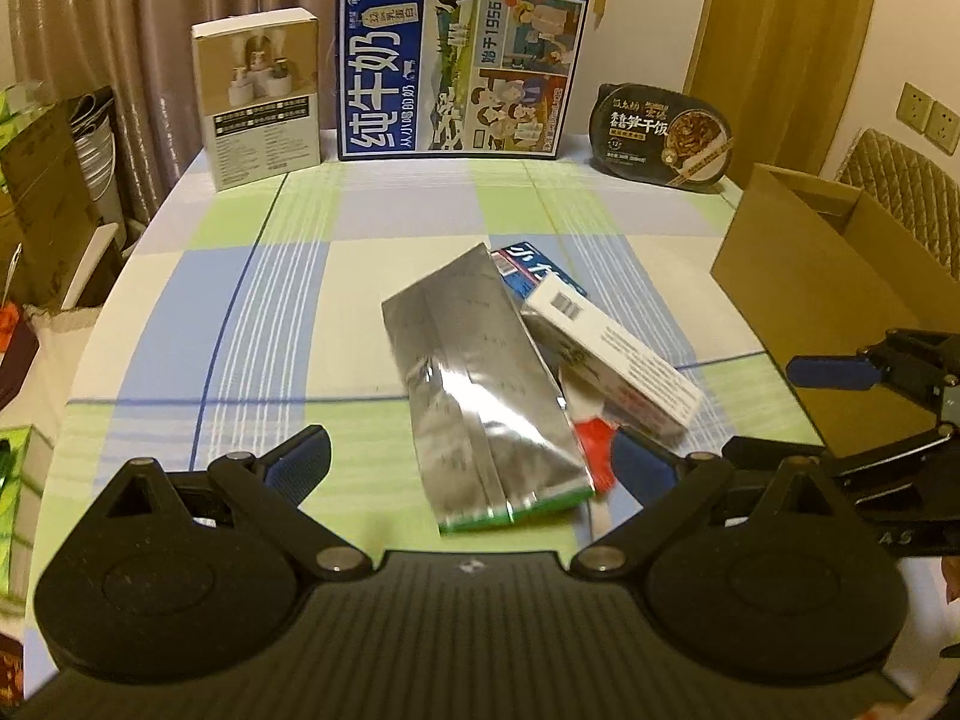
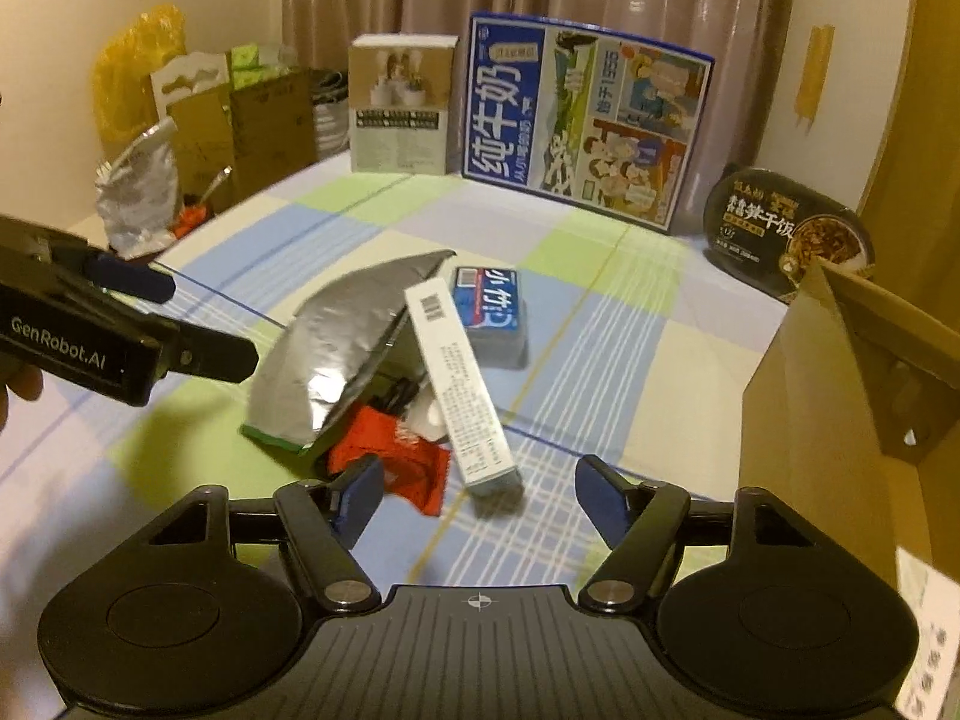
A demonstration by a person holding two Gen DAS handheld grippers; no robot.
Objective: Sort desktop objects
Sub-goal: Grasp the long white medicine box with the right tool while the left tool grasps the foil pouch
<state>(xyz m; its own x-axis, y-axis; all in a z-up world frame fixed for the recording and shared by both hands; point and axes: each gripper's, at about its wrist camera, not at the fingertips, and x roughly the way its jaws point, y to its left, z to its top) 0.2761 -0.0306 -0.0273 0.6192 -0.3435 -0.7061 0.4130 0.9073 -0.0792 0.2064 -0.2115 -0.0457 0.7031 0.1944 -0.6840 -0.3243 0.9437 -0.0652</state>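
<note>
While both grippers hover spread and empty, left gripper (image 1: 474, 462) over crinkled silver foil pouch (image 1: 474, 384); right gripper (image 2: 480, 492) near long white carton (image 2: 459, 384); mid-table pile overlaps; lifting one could drag red wrapper (image 2: 396, 462) along.

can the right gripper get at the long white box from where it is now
Probably yes: the right gripper has its jaws open, and the near end of the long white box lies on top of the pile, uncovered.
</note>
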